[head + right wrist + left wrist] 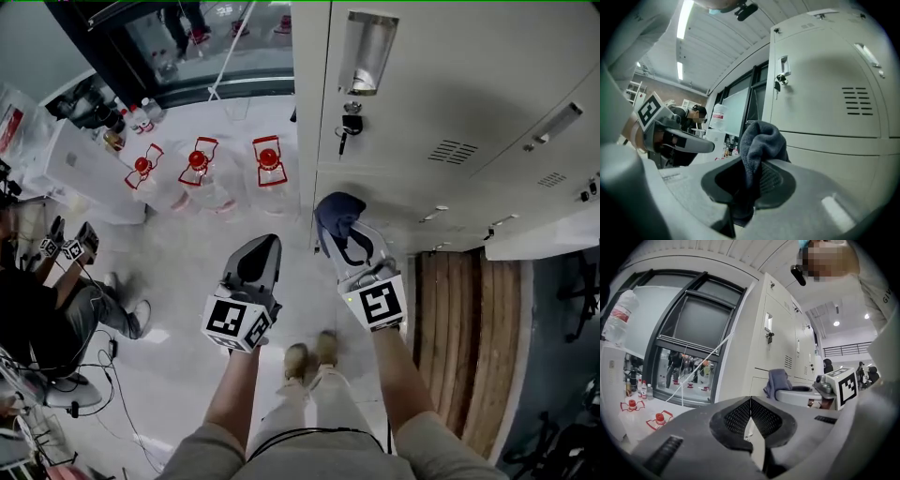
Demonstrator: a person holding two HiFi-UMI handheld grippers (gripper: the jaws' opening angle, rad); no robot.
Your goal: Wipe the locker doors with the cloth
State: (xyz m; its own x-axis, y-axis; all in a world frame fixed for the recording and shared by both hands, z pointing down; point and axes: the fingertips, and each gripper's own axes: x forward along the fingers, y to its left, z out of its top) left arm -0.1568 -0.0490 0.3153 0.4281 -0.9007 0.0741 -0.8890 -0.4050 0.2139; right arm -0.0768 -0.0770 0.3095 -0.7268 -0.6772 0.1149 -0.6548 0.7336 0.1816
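Note:
My right gripper (335, 223) is shut on a dark blue-grey cloth (338, 212), which bunches out past the jaw tips (759, 140). It hangs just short of the pale grey locker doors (441, 103), below the upper door's padlock and key (350, 124). In the right gripper view the locker door (825, 93) fills the right side, with its vent slots (857, 100). My left gripper (260, 253) is to the left of the right one, jaws shut and empty (750, 401). From the left gripper view the cloth (778, 383) shows at the right gripper's tip beside the lockers (776, 338).
Three water bottles with red caps (199, 161) stand on the white floor to the left of the lockers. A seated person (56, 309) with cables is at far left. A window with dark frame (693, 333) lies beyond. Wooden boards (469, 337) lie at right.

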